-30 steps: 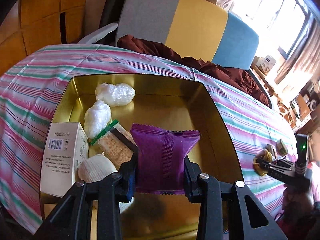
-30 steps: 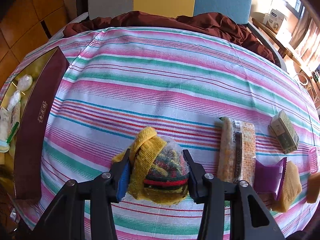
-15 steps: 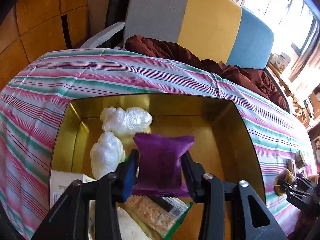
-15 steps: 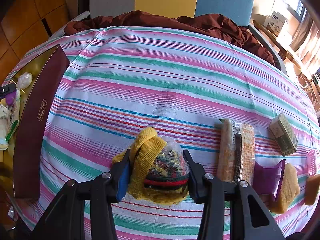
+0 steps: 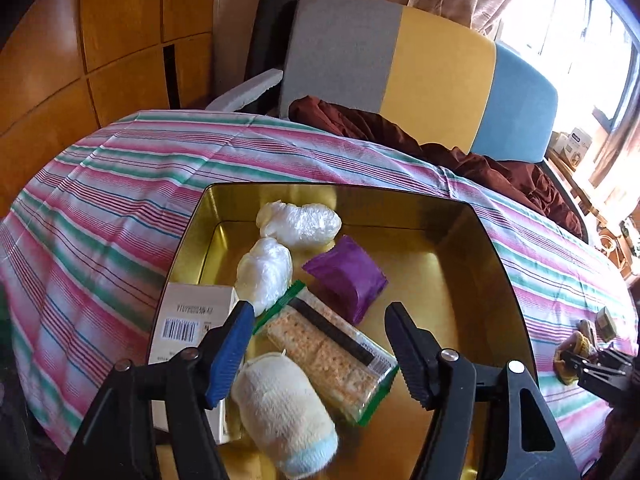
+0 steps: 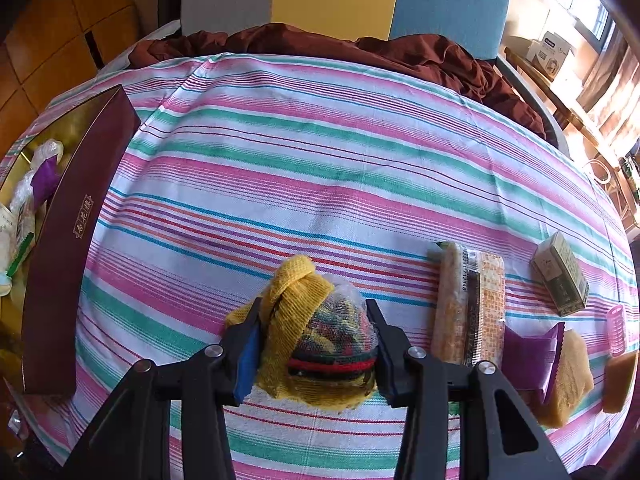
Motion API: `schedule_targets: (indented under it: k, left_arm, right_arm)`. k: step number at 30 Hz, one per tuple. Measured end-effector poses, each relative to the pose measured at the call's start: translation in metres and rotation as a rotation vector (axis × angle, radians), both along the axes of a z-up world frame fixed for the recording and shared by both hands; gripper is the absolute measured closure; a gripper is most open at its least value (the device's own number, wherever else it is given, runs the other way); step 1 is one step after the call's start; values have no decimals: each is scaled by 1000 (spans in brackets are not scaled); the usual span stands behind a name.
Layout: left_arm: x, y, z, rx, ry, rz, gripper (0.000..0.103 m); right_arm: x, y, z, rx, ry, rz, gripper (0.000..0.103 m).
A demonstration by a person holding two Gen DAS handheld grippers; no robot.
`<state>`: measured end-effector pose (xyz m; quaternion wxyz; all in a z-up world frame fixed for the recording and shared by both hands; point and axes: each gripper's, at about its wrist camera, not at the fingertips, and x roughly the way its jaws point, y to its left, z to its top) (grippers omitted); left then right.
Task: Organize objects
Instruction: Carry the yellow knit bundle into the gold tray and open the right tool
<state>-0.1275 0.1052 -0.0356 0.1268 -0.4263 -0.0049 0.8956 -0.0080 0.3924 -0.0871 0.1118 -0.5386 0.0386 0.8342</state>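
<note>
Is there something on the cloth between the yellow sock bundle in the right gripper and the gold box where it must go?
Nothing lies on the striped tablecloth between the yellow sock bundle, held by the right gripper, and the gold box. Only the box's maroon side wall faces it, so the bundle probably has to go over that.

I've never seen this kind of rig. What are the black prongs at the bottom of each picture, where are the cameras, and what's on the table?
The prongs are two-finger grippers, hand-held, with a fisheye camera on each looking along its fingers. The left gripper is open and empty above a gold tin on the striped tablecloth. In the tin lie a purple packet, a cracker pack, two white wrapped bundles, a white box and a cream sock roll. The right gripper is shut on a yellow knitted bundle. Beside it lie another cracker pack, a small box and more items.
</note>
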Motion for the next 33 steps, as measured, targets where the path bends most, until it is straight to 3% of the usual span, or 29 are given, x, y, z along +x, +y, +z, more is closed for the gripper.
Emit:
schedule_targets:
  k: [5, 9, 15, 23, 33]
  left_arm:
    - [34, 0, 9, -33, 64, -19, 33]
    - [51, -3, 14, -27, 94, -33, 27]
    - [69, -8, 16, -25, 112, -57, 26]
    - [77, -24, 13, -1, 97, -46, 23]
    - [82, -46, 17, 32, 109, -22, 23]
  right_arm:
    - [0, -3, 1, 19, 1, 3, 57]
    - [0, -4, 2, 15, 0, -11, 58]
    - [1, -9, 19, -87, 43, -40, 59]
    - [-16, -78, 70, -166, 190, 93, 59]
    - [-66, -168, 75, -243, 180, 238, 59]
